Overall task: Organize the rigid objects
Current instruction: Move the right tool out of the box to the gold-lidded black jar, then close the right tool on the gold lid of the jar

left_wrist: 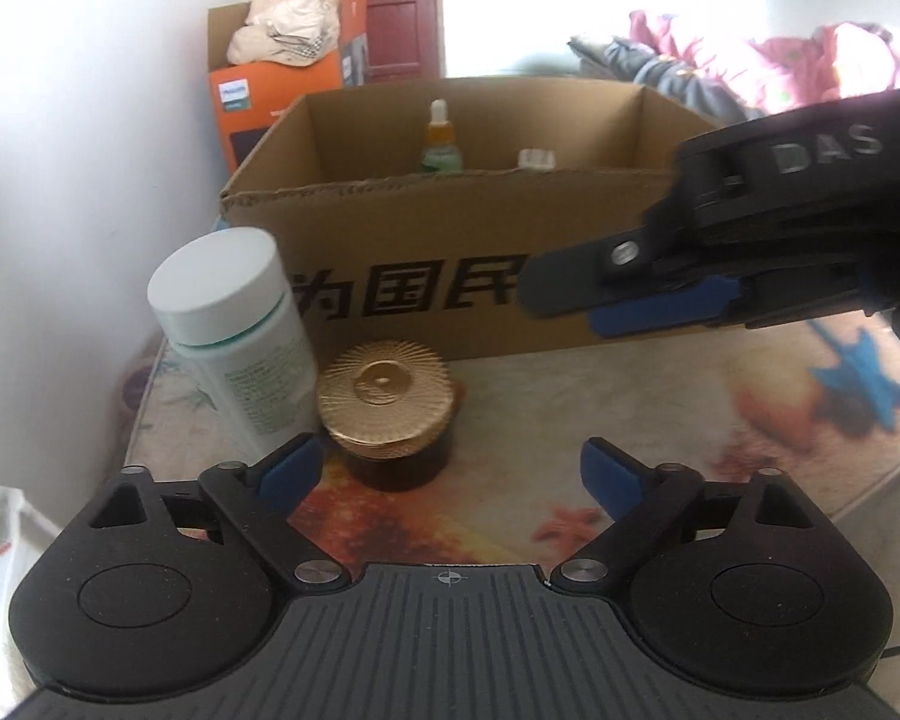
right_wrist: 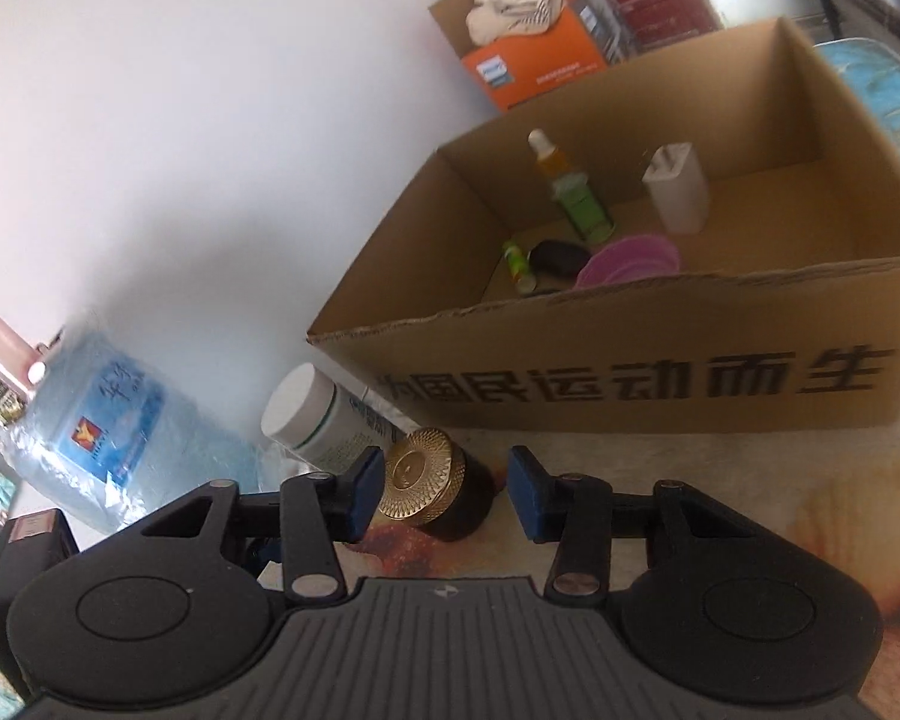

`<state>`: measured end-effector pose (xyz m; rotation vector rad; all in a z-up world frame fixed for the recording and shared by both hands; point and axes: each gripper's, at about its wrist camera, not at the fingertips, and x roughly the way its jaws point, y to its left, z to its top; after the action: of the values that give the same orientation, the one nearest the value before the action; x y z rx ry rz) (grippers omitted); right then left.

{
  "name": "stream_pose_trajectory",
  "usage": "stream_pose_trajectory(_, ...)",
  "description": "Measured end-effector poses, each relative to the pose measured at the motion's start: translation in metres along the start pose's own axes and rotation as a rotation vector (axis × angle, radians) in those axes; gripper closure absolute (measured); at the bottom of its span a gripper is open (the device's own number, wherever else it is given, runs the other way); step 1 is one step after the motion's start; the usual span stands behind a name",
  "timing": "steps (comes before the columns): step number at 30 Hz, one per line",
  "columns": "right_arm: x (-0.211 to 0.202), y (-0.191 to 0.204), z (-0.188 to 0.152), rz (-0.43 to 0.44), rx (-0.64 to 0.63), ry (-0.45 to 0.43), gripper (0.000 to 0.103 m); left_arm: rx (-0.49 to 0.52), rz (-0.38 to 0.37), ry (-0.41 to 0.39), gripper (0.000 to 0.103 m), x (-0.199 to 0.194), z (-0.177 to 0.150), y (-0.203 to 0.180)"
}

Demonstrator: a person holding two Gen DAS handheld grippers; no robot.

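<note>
Left tongs (left_wrist: 450, 474) wide, right tongs (right_wrist: 447, 495) partly open, both empty, near a gold-lidded jar (left_wrist: 387, 414) before a cardboard box (left_wrist: 438, 276)

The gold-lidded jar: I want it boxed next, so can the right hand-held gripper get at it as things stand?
Probably yes. The right hand-held gripper is open with nothing between its fingers, and the gold-lidded jar sits just ahead of them. The white-capped bottle crowds the jar's left side, leaving little room for that finger.

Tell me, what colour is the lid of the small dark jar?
Gold, with a fine ribbed pattern; the lid shows best in the left wrist view.
</note>
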<state>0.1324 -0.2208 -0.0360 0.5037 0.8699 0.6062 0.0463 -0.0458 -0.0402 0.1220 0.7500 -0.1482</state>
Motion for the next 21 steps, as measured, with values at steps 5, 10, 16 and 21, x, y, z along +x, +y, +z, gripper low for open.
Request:
stream_pose_trajectory(5, 0.031, 0.007, 0.004, -0.015, -0.028, 0.053, 0.062, -0.021, -0.004, 0.013, 0.027, 0.016, -0.002, 0.009)
stream_pose_trajectory(10, 0.059, 0.01, 0.008, -0.035, -0.047, 0.094, 0.063, -0.052, -0.012, 0.013, 0.033, 0.022, -0.003, 0.019)
stream_pose_trajectory(16, 0.073, 0.013, 0.006, -0.041, -0.057, 0.126, 0.064, -0.049, -0.041, -0.008, 0.038, 0.02, -0.004, 0.022)
stream_pose_trajectory(21, 0.062, 0.009, 0.002, -0.064, -0.047, 0.124, 0.064, -0.026, -0.081, -0.014, 0.038, 0.022, -0.001, 0.02)
